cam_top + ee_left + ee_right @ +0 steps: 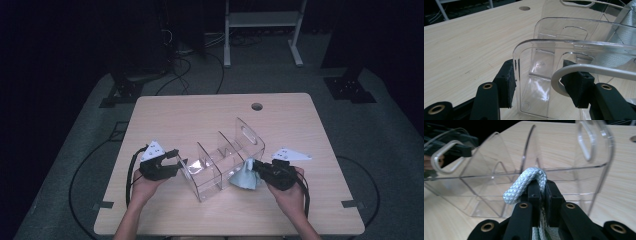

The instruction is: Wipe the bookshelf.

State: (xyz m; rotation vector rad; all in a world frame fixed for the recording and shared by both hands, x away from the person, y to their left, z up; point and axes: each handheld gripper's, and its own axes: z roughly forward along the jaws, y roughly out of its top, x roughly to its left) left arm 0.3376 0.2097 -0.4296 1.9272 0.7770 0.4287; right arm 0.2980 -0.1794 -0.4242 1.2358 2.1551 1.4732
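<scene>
Resting near the middle of the desk (165,107), toward its front edge, is one clear plastic organizer (222,157) with several open compartments, holding nothing that can be seen. At its left end, the left gripper (177,161), partly open, clamps the organizer's end wall between its pads. At its right end, the right gripper (256,167), closed nearly tight, pinches one folded pale blue cloth (245,177), which touches the organizer's outer wall.
</scene>
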